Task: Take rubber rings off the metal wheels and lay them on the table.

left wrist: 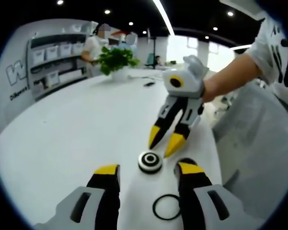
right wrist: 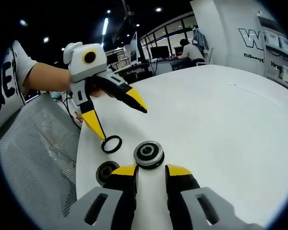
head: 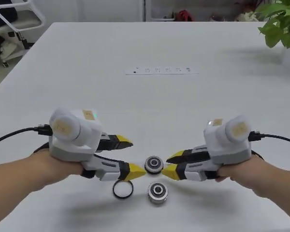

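Observation:
A metal wheel (head: 153,165) with a black rubber rim lies flat on the white table (head: 150,106), between my two grippers. My left gripper (head: 133,156) is open wide, its yellow tips just left of that wheel (left wrist: 150,162). From the right, my right gripper (head: 168,164) points at the same wheel (right wrist: 149,154); it is open and holds nothing. A second wheel (head: 157,191) lies nearer to me. A loose black rubber ring (head: 123,189) lies flat beside it, under the left gripper's lower jaw. The left gripper view has the ring (left wrist: 166,207) and the right gripper (left wrist: 163,143).
A flush socket strip (head: 162,70) sits in the middle of the table. A potted plant (head: 282,21) stands at the far right corner, and a chair (head: 17,24) at the far left. Cables trail from both grippers towards the table sides.

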`<action>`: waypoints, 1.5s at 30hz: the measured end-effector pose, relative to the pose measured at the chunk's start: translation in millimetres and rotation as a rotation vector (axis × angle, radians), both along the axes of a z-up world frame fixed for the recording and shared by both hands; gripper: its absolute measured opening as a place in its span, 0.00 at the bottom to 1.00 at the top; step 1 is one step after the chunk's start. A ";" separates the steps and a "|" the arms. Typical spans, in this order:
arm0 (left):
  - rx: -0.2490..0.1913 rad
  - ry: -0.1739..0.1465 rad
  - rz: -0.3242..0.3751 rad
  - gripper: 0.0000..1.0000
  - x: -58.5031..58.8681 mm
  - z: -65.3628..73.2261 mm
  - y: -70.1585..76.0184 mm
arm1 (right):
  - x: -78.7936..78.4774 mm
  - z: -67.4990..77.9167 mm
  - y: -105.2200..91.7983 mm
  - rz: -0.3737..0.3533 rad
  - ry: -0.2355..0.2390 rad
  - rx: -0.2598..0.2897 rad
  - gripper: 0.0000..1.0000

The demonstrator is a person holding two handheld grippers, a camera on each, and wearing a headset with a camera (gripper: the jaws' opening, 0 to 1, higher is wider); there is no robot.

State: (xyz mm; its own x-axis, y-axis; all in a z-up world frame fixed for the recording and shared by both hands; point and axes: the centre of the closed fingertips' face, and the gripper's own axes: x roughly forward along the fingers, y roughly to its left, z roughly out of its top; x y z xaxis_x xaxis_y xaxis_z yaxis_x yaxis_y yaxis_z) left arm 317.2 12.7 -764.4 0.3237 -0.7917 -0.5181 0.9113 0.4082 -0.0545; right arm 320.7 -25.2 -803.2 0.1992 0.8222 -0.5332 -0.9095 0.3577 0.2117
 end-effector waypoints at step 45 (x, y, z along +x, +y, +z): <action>0.088 -0.007 -0.004 0.14 11.1 -29.4 -31.4 | 0.5 -5.6 7.3 0.005 -0.023 0.009 0.17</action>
